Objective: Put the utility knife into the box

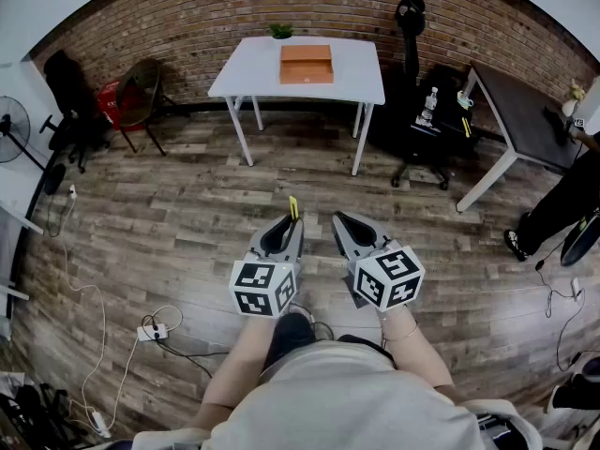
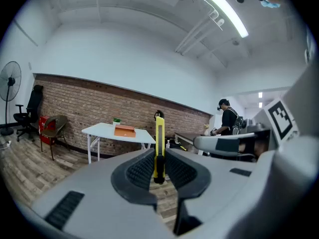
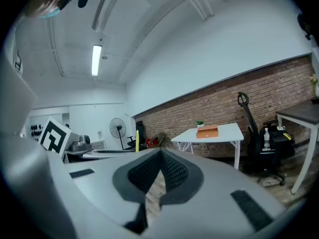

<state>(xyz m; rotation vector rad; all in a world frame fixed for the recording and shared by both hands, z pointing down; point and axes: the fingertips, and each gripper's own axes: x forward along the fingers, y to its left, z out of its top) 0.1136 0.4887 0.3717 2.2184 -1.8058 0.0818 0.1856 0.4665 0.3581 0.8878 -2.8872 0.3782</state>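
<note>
Worktop [image 1: 246,71], white, stands far across the wood floor, bearing the flat orange box [image 1: 307,65]. My left gripper's [image 1: 288,223] fingers clench the slim yellow utility knife [image 2: 159,148] upright. My right gripper's [image 1: 340,221] fingers are pressed together, empty.

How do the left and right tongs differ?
The left tongs grip a yellow knife standing upright; the right tongs hold nothing. The left jaws are parted by the knife; the right jaws meet at their tips. Both are grey and face the table with the box.
</note>
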